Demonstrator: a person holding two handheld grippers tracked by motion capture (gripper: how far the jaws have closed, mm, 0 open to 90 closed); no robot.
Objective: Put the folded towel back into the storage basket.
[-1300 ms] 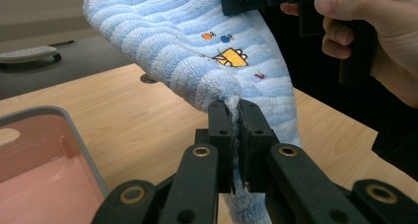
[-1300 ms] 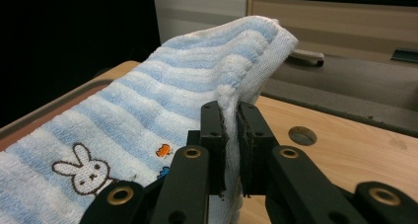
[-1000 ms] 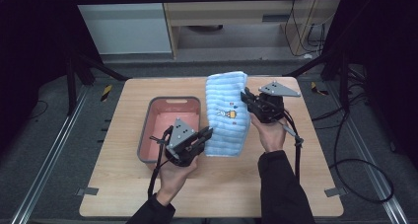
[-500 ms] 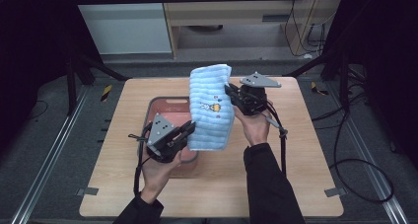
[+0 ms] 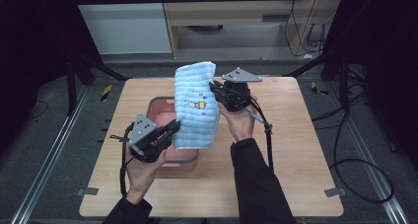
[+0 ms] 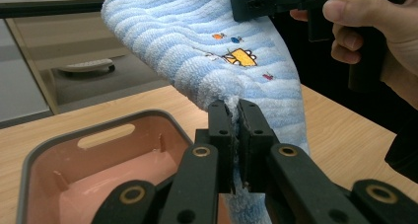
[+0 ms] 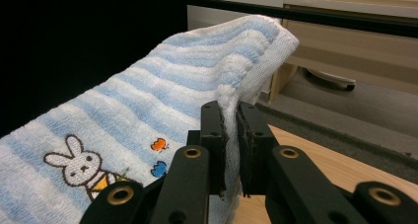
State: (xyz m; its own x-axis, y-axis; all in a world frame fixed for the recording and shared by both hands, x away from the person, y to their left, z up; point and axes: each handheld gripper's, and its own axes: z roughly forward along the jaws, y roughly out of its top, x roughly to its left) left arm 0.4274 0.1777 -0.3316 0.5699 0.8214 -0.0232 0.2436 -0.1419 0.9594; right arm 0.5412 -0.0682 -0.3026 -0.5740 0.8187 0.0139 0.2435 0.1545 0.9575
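Observation:
A folded blue-and-white striped towel [image 5: 197, 105] with a small rabbit picture hangs in the air between my two grippers, above the pink basket [image 5: 158, 107]. My left gripper [image 5: 173, 128] is shut on the towel's near lower edge [image 6: 235, 110]. My right gripper [image 5: 215, 89] is shut on the towel's far upper edge [image 7: 229, 98], held higher. In the left gripper view the towel [image 6: 207, 51] rises from my jaws towards the right gripper [image 6: 256, 2], and the basket [image 6: 44, 150] lies below. The rabbit picture [image 7: 79, 167] faces the right gripper's camera.
The pink basket stands on a round-cornered wooden table [image 5: 296, 135], left of its middle. Bare tabletop lies to the right and near side. Black frame rails run along both sides, and a low wooden shelf unit [image 5: 236, 17] stands beyond the table.
Both hands have carried the towel to the left and a little upward, from beside the basket to over it. Both grips stay closed on the cloth.

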